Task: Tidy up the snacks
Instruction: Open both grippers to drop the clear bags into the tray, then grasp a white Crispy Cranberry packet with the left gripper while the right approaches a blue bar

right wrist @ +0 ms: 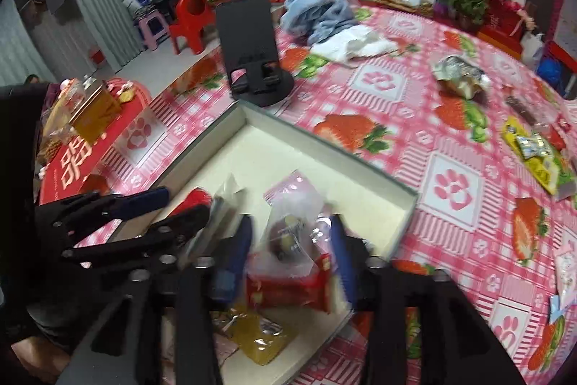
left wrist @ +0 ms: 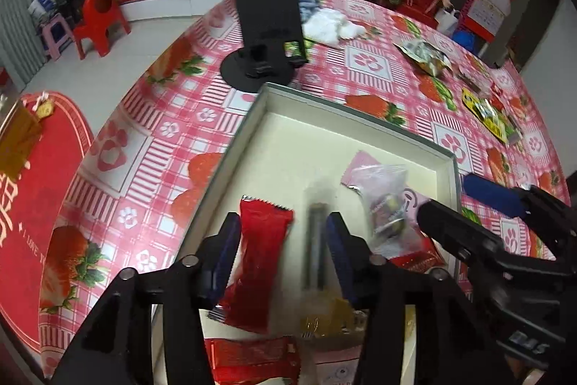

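The red snack packet [left wrist: 261, 262] lies in the shallow cream box [left wrist: 360, 118], directly between the left gripper's [left wrist: 283, 253] blue-padded fingers [left wrist: 339, 251]. Its long axis runs along the line the fingers point in, one crimped end away from the camera and the other near the gripper's base. The pads stand apart from it, so the jaws are partly open and grip nothing. A blurred, dark slim stick packet [left wrist: 315, 240] lies just inside the right-hand finger, lengthwise the same way.

The right gripper [right wrist: 292, 253] also tilts steeply down over the box [right wrist: 306, 139], jaws well apart. Between them sits a clear bag of sweets [right wrist: 292, 233] on a pink-edged wrapper, with a second red packet [right wrist: 288, 289] crosswise below it near the gripper's base. Whether the pads touch the bag cannot be told through the blur. A yellow packet [right wrist: 258, 338] lies nearer still.

Beyond both grippers stands a black phone stand [left wrist: 265, 24] on the strawberry tablecloth [left wrist: 187, 118]. Loose snacks [right wrist: 537, 154] lie far to the right.
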`<state>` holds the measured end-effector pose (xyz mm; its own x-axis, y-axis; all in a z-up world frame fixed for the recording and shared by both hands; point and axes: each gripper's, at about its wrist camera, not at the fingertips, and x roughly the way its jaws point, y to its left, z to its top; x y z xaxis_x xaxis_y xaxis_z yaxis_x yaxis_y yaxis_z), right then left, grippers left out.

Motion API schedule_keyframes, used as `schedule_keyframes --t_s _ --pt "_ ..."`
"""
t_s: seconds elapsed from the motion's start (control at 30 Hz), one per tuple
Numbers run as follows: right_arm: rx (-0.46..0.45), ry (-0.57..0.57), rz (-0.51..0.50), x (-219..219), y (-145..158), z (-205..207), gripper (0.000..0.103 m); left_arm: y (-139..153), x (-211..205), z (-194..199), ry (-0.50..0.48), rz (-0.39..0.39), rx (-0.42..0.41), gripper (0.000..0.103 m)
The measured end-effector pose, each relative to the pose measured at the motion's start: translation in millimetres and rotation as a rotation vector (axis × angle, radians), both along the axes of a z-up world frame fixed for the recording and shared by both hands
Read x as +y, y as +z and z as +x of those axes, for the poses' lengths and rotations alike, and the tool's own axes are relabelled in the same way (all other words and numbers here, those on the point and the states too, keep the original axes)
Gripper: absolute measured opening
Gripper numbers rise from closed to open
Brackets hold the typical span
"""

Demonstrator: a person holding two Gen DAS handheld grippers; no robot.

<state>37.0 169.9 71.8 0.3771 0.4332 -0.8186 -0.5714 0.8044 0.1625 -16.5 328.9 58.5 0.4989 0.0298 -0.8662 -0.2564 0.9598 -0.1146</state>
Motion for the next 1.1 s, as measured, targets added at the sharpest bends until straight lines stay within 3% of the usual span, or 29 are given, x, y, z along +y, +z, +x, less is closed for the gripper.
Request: schedule_keyframes --t_s 0.03,0.23,0.4,0.47,0.63,0.83,0.9,0.93,1.0,1.03,1.1 --pt "-0.006 -0.004 0.027 -6 3 -1 0.084 0 4 -3 0.008 -0.022 -0.003 0.054" --pt "-0.035 -0.104 0.063 -67 8 -18 0.084 10 -8 -19 -0.017 -0.041 -0.035 0.055" --pt "-0.057 -0.291 -0.008 -167 -6 -21 0.084 18 -68 -28 -0.149 -0.063 -0.045 0.056" --pt "-0.048 -0.386 -0.027 -214 -10 -11 0.084 21 -94 -29 -0.200 -0.073 -0.049 0.067" --pt "-0.040 -0.530 -0.074 -290 -15 34 0.084 26 -159 -32 -0.317 -0.088 -0.042 0.069" --pt "0.004 -0.481 -0.084 -287 -43 98 0.084 16 -207 -35 -0.385 -0.024 0.019 0.069" --pt "0.026 -0.437 -0.181 -275 -59 100 0.082 14 -211 -37 -0.386 -0.006 0.035 0.069" --pt "0.029 -0.417 -0.211 -271 -63 97 0.071 13 -212 -37 -0.384 -0.002 0.038 0.069" --pt "0.019 -0.394 -0.196 -268 -61 84 0.063 10 -213 -34 -0.374 -0.003 0.047 0.069" --pt "0.013 -0.393 -0.192 -267 -60 77 0.051 8 -214 -31 -0.367 -0.007 0.053 0.069" --pt "0.046 -0.374 -0.136 -261 -57 57 0.051 5 -218 -26 -0.351 -0.014 0.057 0.069"
